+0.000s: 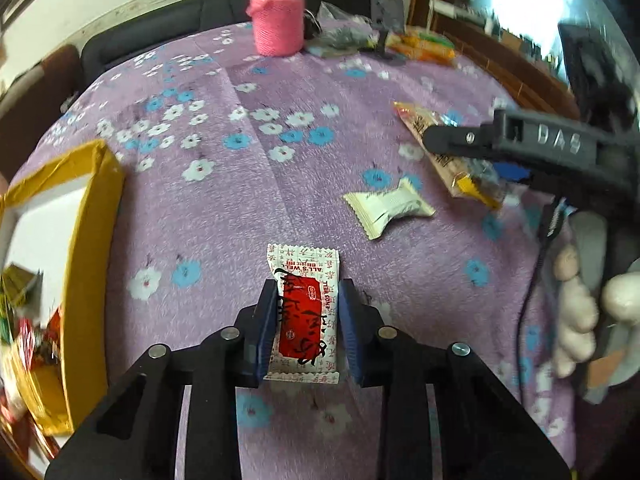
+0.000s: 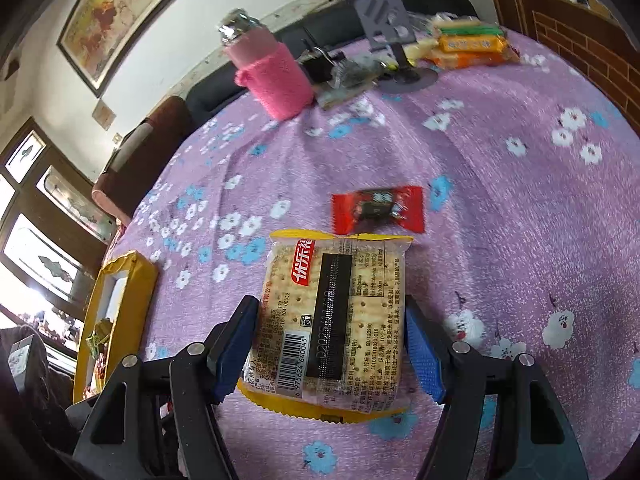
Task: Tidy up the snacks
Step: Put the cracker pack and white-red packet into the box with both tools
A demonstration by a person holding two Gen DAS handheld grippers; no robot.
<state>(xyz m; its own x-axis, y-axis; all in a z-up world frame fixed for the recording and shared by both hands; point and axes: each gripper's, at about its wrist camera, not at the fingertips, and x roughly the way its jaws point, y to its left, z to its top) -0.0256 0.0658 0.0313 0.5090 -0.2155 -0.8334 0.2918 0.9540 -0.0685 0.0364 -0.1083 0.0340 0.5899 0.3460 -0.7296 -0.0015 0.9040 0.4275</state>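
My left gripper [image 1: 307,292] is shut on a red-and-white snack packet [image 1: 305,312] and holds it just above the purple flowered cloth. My right gripper [image 2: 330,316] is shut on a yellow-edged cracker pack [image 2: 334,320]; that gripper also shows at the right of the left wrist view [image 1: 440,142], with the pack [image 1: 448,152] in it. A white candy packet [image 1: 388,208] lies on the cloth ahead of the left gripper. A red candy [image 2: 378,208] lies just beyond the cracker pack. A yellow box [image 1: 94,240] holding snacks stands at the left, and it shows in the right wrist view [image 2: 128,280] too.
A pink knit-covered bottle [image 1: 278,20] stands at the far edge, next to a plastic bag [image 1: 344,32], a phone stand [image 2: 384,12] and orange and green snack packs [image 2: 468,46]. A plush toy [image 1: 576,312] lies at the right. A dark sofa [image 2: 216,84] runs behind the table.
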